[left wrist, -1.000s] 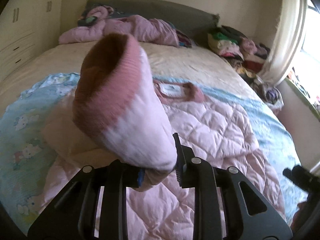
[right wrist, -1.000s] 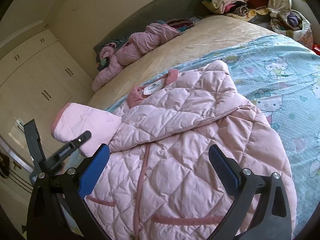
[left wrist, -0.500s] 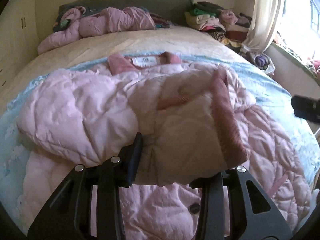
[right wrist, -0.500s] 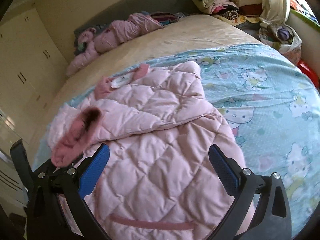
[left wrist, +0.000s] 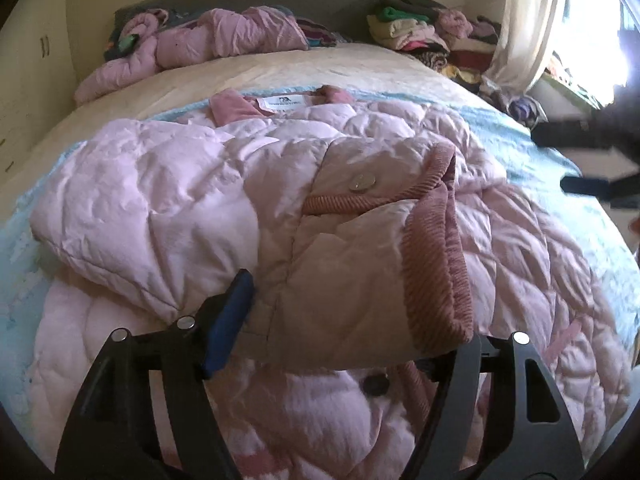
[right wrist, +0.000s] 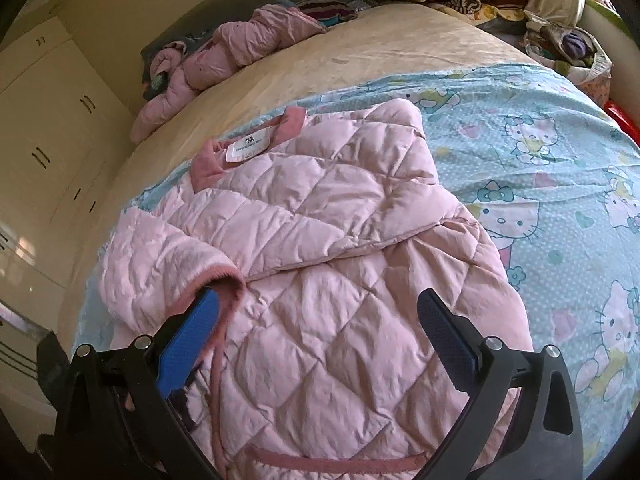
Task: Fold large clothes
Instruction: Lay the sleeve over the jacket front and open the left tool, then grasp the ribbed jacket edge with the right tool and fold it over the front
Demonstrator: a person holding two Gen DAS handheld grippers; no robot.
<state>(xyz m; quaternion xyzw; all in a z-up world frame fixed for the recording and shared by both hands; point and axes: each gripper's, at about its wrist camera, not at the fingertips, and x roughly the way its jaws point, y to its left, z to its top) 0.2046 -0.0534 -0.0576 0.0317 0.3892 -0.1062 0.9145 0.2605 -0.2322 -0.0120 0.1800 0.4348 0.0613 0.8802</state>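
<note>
Jaws wide apart on the left gripper (left wrist: 344, 332), the ribbed-cuff sleeve (left wrist: 384, 248) lying loose between them, folded across the quilted pink padded jacket (right wrist: 340, 248). Right gripper (right wrist: 320, 340) jaws spread too, hovering over the jacket on the light-blue cartoon-cat bedsheet (right wrist: 560, 168).
</note>
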